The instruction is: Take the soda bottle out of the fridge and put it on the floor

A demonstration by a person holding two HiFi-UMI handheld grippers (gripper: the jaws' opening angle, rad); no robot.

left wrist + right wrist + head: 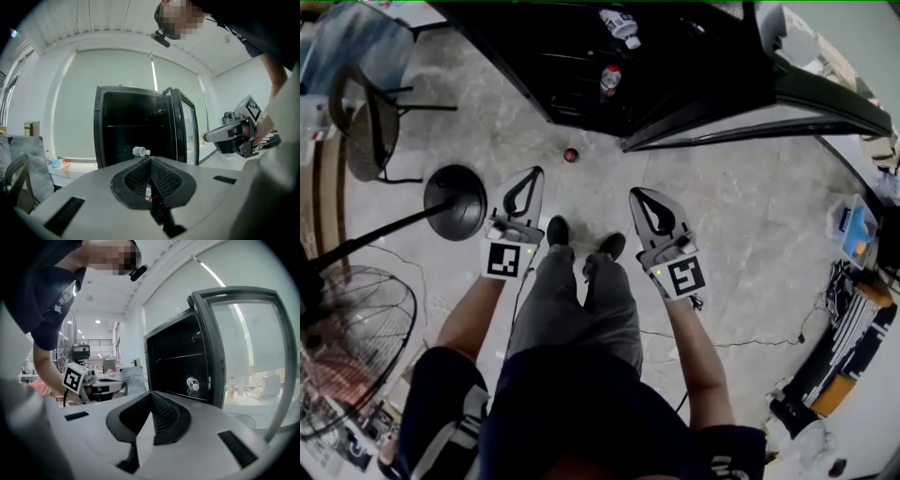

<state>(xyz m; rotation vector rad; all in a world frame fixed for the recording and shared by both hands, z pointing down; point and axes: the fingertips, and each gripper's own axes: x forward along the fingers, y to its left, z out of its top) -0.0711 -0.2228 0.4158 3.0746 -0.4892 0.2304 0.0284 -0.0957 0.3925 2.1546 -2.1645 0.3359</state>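
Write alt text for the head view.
A person stands on a marble floor before an open black fridge, holding the left gripper and right gripper shut and empty. Inside, one bottle lies on its side above a red-capped bottle; a small red object sits on the floor.

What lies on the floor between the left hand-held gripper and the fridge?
Only a small red round object, seen in the head view; otherwise the floor from left hand-held gripper to fridge is bare.

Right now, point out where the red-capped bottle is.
Head view, top centre: the red-capped bottle sits inside the open black fridge, just below the white-labelled bottle lying on a shelf, and beyond the small red object on the floor.
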